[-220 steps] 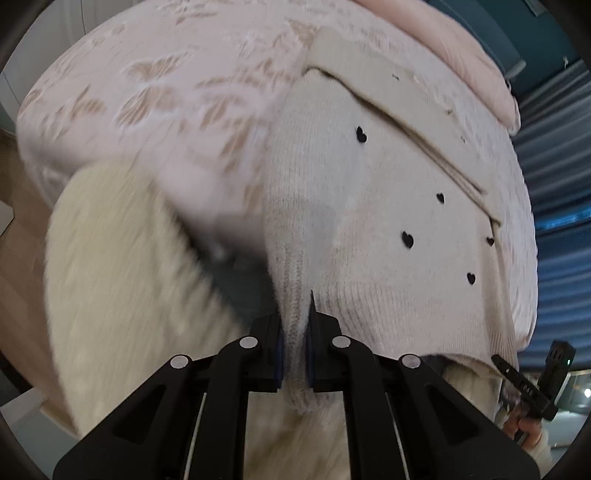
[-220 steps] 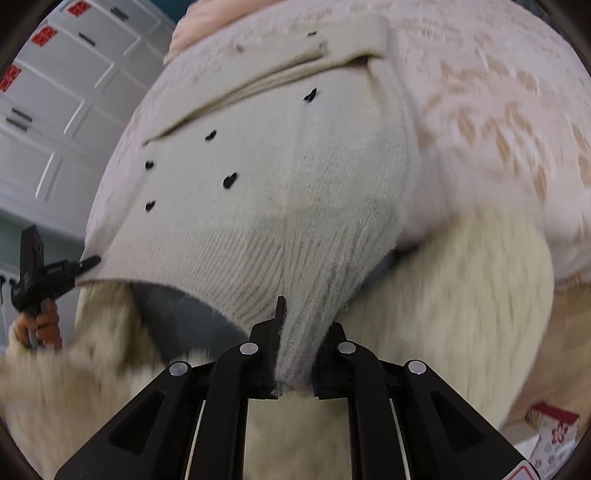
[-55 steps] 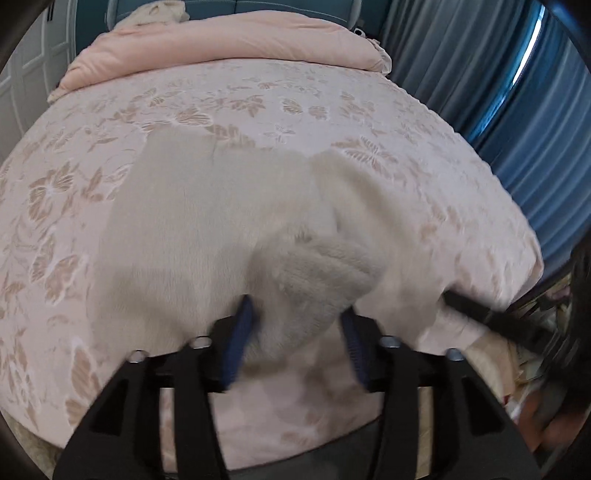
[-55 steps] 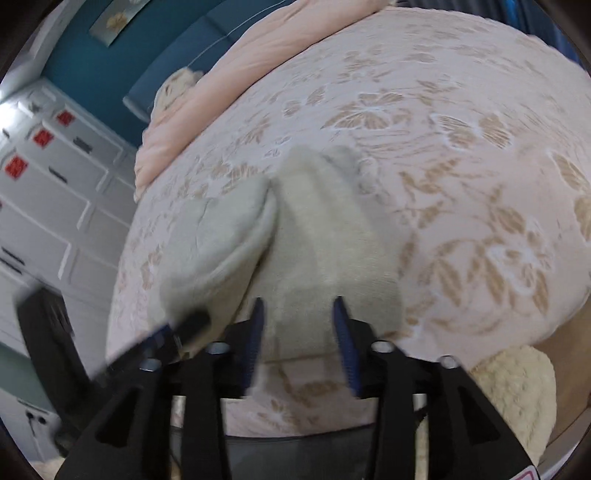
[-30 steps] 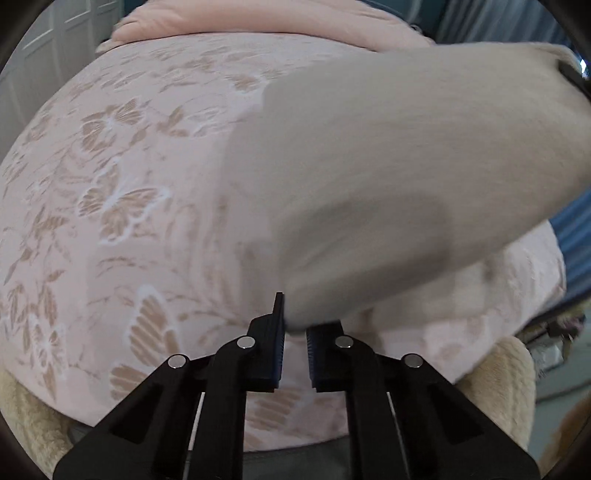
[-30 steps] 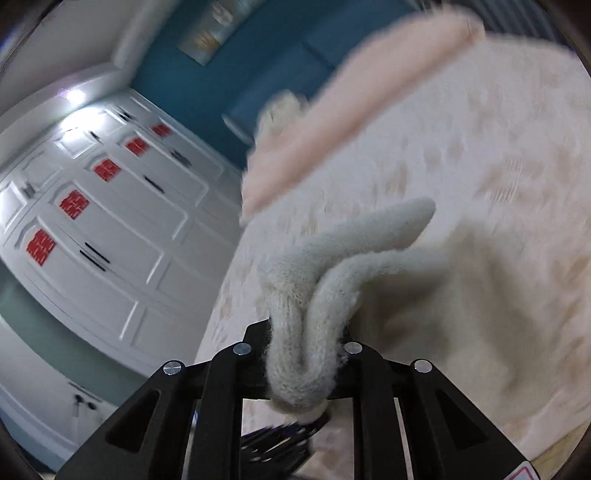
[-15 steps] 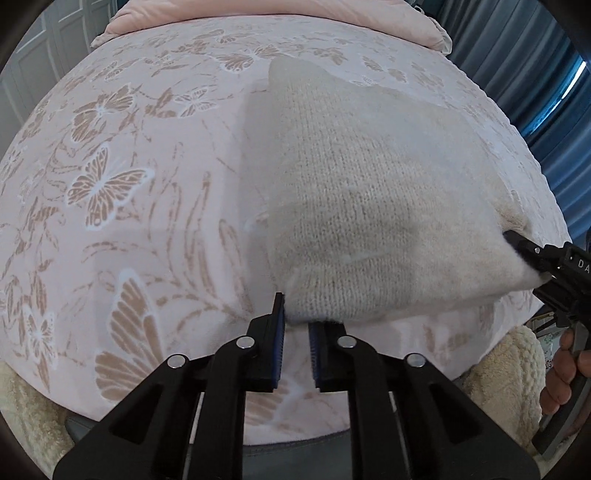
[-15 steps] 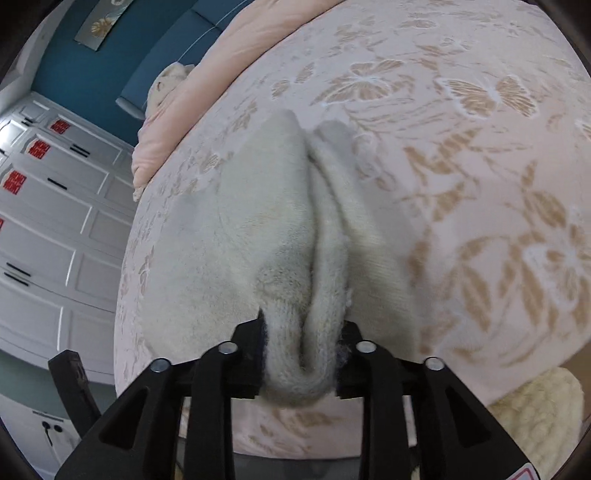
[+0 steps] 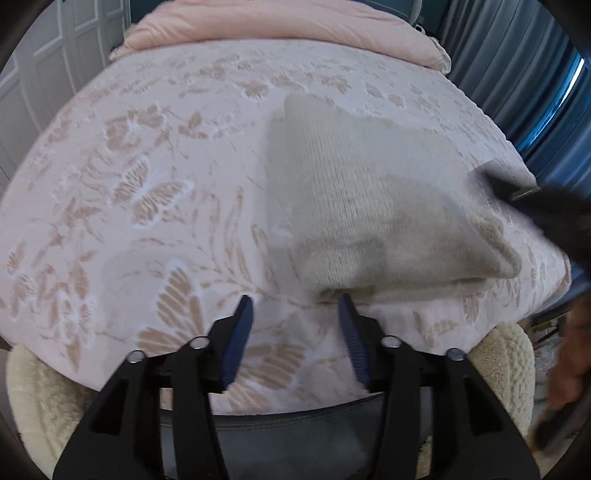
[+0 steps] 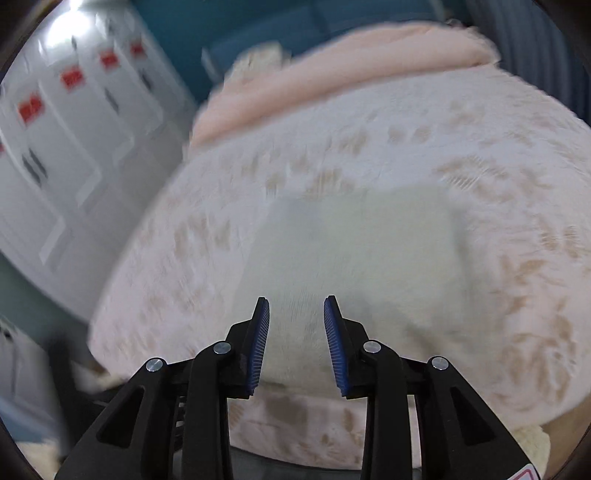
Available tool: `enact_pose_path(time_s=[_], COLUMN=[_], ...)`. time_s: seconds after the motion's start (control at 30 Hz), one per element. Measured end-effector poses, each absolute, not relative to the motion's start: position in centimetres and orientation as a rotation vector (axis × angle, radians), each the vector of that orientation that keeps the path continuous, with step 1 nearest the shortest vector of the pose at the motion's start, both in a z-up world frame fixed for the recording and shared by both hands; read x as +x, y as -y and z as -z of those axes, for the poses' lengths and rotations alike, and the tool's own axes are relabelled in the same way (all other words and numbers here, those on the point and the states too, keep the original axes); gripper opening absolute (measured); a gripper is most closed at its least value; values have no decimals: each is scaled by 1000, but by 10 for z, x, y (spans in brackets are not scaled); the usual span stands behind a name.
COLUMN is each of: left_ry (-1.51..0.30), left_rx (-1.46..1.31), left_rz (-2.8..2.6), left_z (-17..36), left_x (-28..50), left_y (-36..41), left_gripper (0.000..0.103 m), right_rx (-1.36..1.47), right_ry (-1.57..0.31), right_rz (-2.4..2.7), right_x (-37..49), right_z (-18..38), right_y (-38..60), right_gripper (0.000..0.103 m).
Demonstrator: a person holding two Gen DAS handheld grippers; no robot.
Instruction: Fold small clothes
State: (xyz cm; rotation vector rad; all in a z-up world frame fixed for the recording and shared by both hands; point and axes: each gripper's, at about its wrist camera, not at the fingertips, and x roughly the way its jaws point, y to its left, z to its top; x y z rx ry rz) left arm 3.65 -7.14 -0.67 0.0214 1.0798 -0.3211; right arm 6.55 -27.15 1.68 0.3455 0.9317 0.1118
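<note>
Bed (image 9: 110, 192): a wide mattress under a pink coverlet patterned with tan butterflies and leaves; it fills most of both views. A plain pink duvet (image 9: 280, 22) lies rolled along the far edge. White panelled cupboards (image 10: 55, 147) stand to the left, blue curtains (image 9: 535, 110) to the right.

Sweater (image 9: 369, 206): a cream knitted garment, folded into a compact, roughly rectangular bundle, lying on the near right part of the bed, close to the near edge. Its near right corner looks rounded and slightly lifted; the fold line along the near side shows a second layer beneath.

Left gripper (image 9: 293, 325): jaws spread wide and holding nothing, the right-hand pad just beside the near left corner of the sweater; contact cannot be judged.

Right gripper (image 10: 295, 332): jaws likewise parted and empty, poised over the near edge of the bundle; this view is motion-blurred, so fine detail is lost. In the left view it appears only as a dark smear at the right edge.

Risk: the bundle appears complete, yet loosely stacked. A pad dragging the knit on withdrawal could pull the upper layer askew or unroll the near corner. Its closeness to the near edge also means a stray nudge might slide it off.
</note>
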Motion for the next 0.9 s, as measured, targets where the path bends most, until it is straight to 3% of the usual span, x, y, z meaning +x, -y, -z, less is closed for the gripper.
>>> enact_pose_path(time_s=[0.1,0.33,0.5,0.6,0.67,0.83,0.9], left_ry=[-1050,-1081,-1058,-1038,-1044,-1062,-1048], left_rx=[35,-3,33,42,32,-1,1], left_rz=[314,312,314,310,302,307,318], left_z=[-1,7,2,-3,-2,0,-4], left_x=[33,33,30,29,30,38,39], left_y=[67,57,63,59,56,57,62], left_gripper=[53,56,56,56,56,56,59], right_rx=[218,218,77,92,190,332,382], right_ry=[-1118,-990,-1164,-1150,-1067,-964,-1013], right_rz=[-82,-134,-191,-204,-204,62,153], right_x=[88,88,110,114,115,126,134], right_z=[51,-15,49,32,1,-27,-10], right_y=[257,236,195,194,214,317,355], right_gripper=[23,23,22,23,17,37,38])
